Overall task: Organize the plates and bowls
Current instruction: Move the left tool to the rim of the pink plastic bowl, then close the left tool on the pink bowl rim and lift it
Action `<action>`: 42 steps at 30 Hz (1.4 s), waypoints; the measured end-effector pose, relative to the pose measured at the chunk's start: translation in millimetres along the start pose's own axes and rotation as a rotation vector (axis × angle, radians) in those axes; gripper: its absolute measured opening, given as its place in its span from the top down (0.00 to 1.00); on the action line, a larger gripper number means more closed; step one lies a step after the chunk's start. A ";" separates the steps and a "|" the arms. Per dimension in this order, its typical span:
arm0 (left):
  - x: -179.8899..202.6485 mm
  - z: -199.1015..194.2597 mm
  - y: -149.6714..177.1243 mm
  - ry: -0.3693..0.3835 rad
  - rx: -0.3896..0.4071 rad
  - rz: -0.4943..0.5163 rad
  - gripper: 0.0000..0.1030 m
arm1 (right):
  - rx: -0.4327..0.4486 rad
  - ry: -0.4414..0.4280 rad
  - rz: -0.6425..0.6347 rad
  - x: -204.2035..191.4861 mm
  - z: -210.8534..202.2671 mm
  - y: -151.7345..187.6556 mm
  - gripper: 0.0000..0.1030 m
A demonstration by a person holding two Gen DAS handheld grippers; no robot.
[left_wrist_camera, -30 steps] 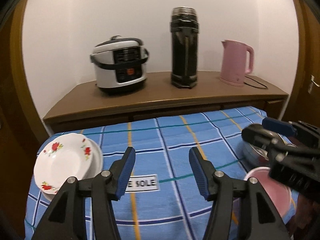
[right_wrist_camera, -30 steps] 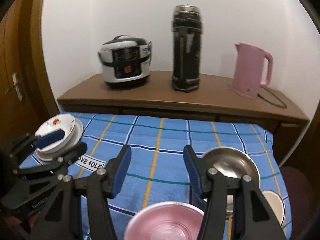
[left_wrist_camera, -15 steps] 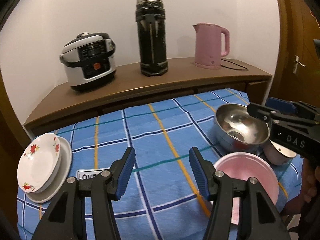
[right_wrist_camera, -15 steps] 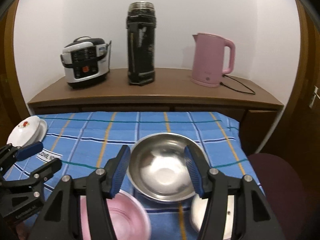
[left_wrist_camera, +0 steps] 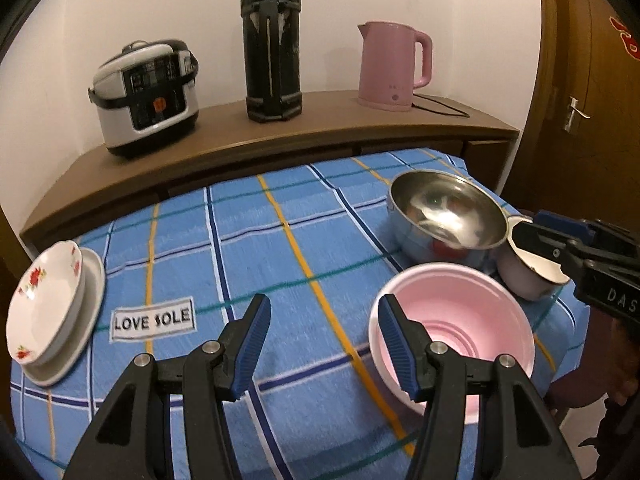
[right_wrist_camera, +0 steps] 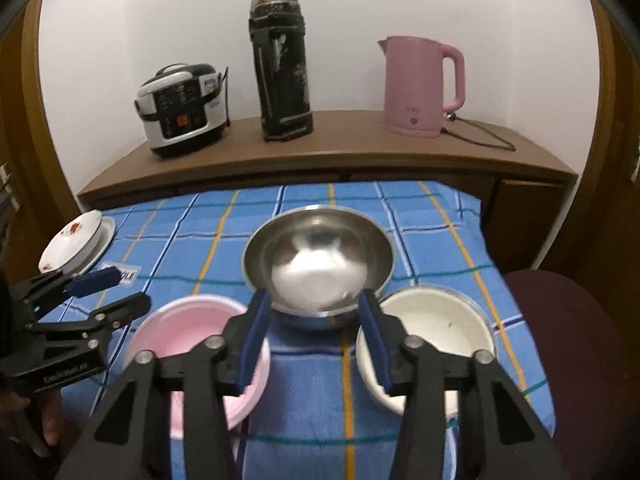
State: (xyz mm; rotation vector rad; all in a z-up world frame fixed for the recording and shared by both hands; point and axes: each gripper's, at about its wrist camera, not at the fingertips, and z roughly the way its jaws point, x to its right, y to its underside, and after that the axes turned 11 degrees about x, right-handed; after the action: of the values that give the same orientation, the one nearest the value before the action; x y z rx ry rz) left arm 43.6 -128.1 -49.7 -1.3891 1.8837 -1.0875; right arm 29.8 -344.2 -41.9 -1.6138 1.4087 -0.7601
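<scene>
The right gripper (right_wrist_camera: 312, 336), jaws just closing but apart and gripping nothing, hangs by the steel bowl's (right_wrist_camera: 318, 256) near rim, while the open, empty left gripper (left_wrist_camera: 324, 344) sits beside the pink bowl (left_wrist_camera: 468, 328) on the blue checked cloth (left_wrist_camera: 248, 248).

Both wrist cameras look forward and down along their fingers, close over the table (left_wrist_camera: 280, 240). Left view faces mid-cloth; right view faces the steel bowl (right_wrist_camera: 318, 256). Both share bowls, far shelf (left_wrist_camera: 240, 148).
</scene>
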 end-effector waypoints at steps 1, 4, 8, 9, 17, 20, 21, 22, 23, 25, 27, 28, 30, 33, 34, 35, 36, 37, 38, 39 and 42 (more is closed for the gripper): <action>0.2 -0.4 2.2 0.005 -0.003 -0.001 0.43 | -0.006 -0.003 -0.009 -1.7 -0.7 3.8 0.61; -1.6 -4.3 6.5 0.009 -0.002 -0.018 0.43 | -0.018 -0.023 -0.010 -3.4 -4.1 12.3 0.62; -5.1 -12.9 5.9 0.036 0.016 -0.057 0.43 | -0.033 -0.059 0.009 -3.2 -10.5 23.1 0.62; -5.1 -13.9 4.7 0.041 0.021 -0.060 0.43 | -0.035 -0.067 0.016 -2.9 -11.8 25.2 0.62; 10.3 -13.9 7.8 0.117 -0.002 -0.047 0.43 | -0.052 -0.105 0.019 -9.5 -8.7 31.9 0.66; 14.0 -15.8 7.8 0.125 0.002 -0.037 0.43 | -0.055 -0.109 0.013 -10.7 -7.7 33.3 0.67; 14.5 -16.0 7.6 0.128 0.003 -0.037 0.43 | -0.056 -0.109 0.014 -10.5 -7.6 33.6 0.67; 14.8 -15.9 8.0 0.127 0.002 -0.036 0.44 | -0.060 -0.106 0.018 -9.4 -6.4 34.3 0.68; 14.9 -14.6 8.5 0.125 -0.003 -0.035 0.49 | -0.062 -0.105 0.019 -9.0 -5.3 34.5 0.69; 14.9 -10.2 10.1 0.133 -0.022 -0.039 0.57 | -0.071 -0.105 0.015 -9.7 -2.2 36.1 0.72; 15.9 -4.9 13.1 0.144 -0.049 -0.044 0.62 | -0.081 -0.105 0.013 -10.7 1.0 38.7 0.75; 16.8 -3.9 14.3 0.147 -0.055 -0.046 0.63 | -0.084 -0.111 0.014 -11.4 2.3 40.2 0.81; 19.4 -1.7 15.4 0.153 -0.064 -0.040 0.72 | -0.081 -0.115 0.012 -13.2 3.5 42.2 0.84; 24.3 1.3 17.6 0.151 -0.078 -0.027 0.73 | -0.071 -0.114 0.010 -15.7 4.4 42.8 0.85; 25.5 1.8 17.8 0.143 -0.078 -0.018 0.73 | -0.070 -0.113 0.012 -15.6 4.8 42.7 0.85; 25.8 2.5 18.2 0.138 -0.079 -0.014 0.73 | -0.068 -0.116 0.021 -14.5 5.1 42.3 0.85; 25.5 3.1 18.2 0.137 -0.083 -0.017 0.73 | -0.065 -0.117 0.024 -14.2 5.1 41.7 0.85; 24.9 3.3 18.0 0.137 -0.085 -0.018 0.73 | -0.063 -0.119 0.022 -14.7 4.5 41.4 0.85; 24.9 3.4 17.8 0.131 -0.088 -0.014 0.74 | -0.063 -0.119 0.019 -15.4 4.2 41.0 0.86; 25.1 3.0 17.4 0.124 -0.088 -0.009 0.74 | -0.063 -0.120 0.019 -16.3 4.3 40.4 0.86; 25.1 1.5 16.2 0.099 -0.083 0.011 0.74 | -0.061 -0.131 0.020 -18.5 3.9 38.6 0.85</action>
State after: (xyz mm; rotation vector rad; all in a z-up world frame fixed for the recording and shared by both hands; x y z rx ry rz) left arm 28.8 -150.1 -63.6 -1.3913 2.0257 -1.1030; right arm 11.7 -325.8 -76.3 -1.6632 1.3631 -0.5942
